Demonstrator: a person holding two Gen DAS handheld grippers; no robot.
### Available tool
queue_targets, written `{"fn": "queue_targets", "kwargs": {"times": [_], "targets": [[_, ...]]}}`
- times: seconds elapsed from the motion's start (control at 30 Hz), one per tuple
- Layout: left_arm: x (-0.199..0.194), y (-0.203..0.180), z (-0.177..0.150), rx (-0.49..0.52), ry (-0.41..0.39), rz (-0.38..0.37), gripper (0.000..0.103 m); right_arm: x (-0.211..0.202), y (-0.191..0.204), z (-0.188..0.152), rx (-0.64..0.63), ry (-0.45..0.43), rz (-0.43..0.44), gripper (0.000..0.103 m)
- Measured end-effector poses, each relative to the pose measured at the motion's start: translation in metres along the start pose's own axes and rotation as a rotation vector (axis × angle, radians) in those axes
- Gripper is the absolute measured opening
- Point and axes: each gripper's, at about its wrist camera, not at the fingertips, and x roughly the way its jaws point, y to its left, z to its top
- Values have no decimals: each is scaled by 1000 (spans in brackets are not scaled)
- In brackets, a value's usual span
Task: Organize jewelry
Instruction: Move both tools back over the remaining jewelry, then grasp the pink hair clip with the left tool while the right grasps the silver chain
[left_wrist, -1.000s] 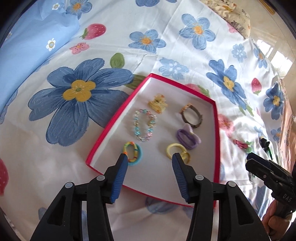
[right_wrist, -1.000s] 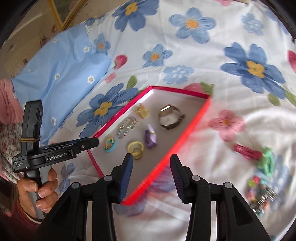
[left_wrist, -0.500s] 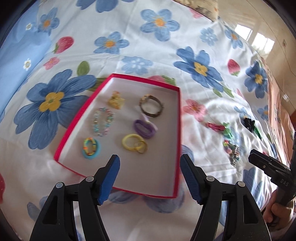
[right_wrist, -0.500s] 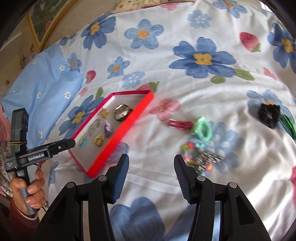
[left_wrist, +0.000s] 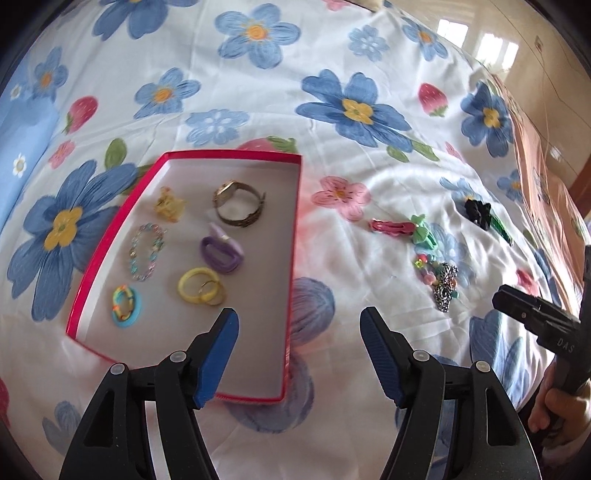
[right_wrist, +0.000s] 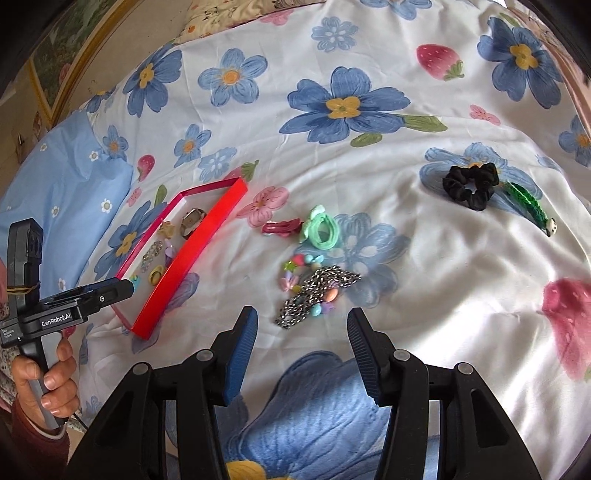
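Observation:
A red-rimmed box (left_wrist: 295, 221) lies on the floral bedsheet and holds a watch (left_wrist: 239, 202), a purple ring (left_wrist: 221, 254), yellow rings (left_wrist: 199, 286), a beaded bracelet (left_wrist: 146, 251), a yellow clip (left_wrist: 169, 205) and a blue-and-yellow ring (left_wrist: 126, 306). My left gripper (left_wrist: 299, 332) is open and empty over the box's near right corner. My right gripper (right_wrist: 301, 330) is open and empty just short of a silver chain with coloured beads (right_wrist: 316, 291). A pink clip (right_wrist: 280, 226), a green hair tie (right_wrist: 320, 229), a black scrunchie (right_wrist: 471, 184) and a green clip (right_wrist: 530, 206) lie loose on the sheet.
A light blue pillow (right_wrist: 55, 192) lies left of the box (right_wrist: 192, 258). The bed's right edge and a brown cabinet (left_wrist: 546, 184) border the loose items. The left gripper also shows in the right wrist view (right_wrist: 107, 291), the right gripper in the left wrist view (left_wrist: 517, 306).
Both grippers have swung right, away from the box. The right gripper now faces the loose chain and beads. The left gripper's jaws have opened wider.

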Motion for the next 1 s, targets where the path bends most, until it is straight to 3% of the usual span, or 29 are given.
{"fn": "queue_targets", "kwargs": {"times": [0.27, 0.7, 1.0], "targets": [[30, -28, 24, 105, 24, 4, 68, 9, -13, 7, 8, 12, -3, 52], [111, -73, 69, 272, 75, 16, 68, 34, -31, 20, 10, 50, -8, 52], [165, -105, 90, 412, 103, -29, 68, 54, -34, 29, -1, 81, 5, 52]]}}
